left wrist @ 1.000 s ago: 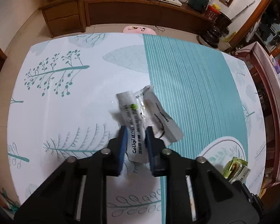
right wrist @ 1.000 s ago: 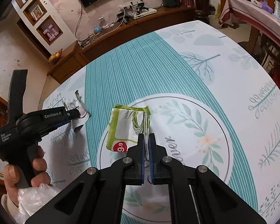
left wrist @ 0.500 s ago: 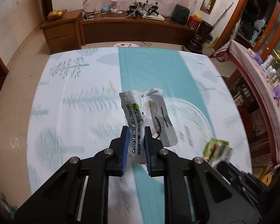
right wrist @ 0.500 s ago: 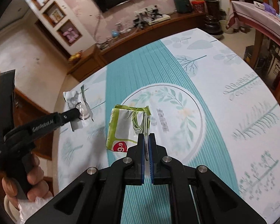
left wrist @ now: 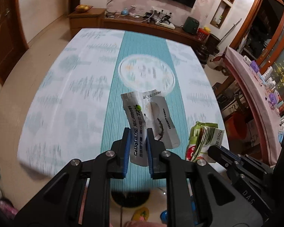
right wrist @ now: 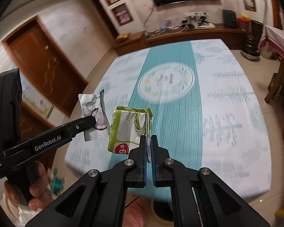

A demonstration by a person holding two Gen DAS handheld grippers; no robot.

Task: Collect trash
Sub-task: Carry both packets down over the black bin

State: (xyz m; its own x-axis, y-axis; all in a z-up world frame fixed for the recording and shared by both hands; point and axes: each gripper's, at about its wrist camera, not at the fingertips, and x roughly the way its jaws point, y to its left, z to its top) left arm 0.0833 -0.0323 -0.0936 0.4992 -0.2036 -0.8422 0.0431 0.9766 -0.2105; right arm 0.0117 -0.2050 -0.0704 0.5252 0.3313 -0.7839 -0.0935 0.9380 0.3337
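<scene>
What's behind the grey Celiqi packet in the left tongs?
A second grey wrapper marked coconut candy, overlapped by the Celiqi packet. Its left part is covered; the left tongs clamp both.

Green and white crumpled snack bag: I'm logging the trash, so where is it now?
The green and white crumpled snack bag hangs clamped in the right tool, above the teal-striped tablecloth, right of the grey candy wrappers.

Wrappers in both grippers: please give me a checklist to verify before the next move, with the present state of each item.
1. Left gripper shut on grey wrappers: ok.
2. Right gripper shut on green wrapper: ok.
3. Both loads lifted clear of the table: ok.
4. The two loads apart, not tangled: ok.
5. Table free of other trash: ok, as far as visible.
6. Bin located for the drop: cannot tell.
</scene>
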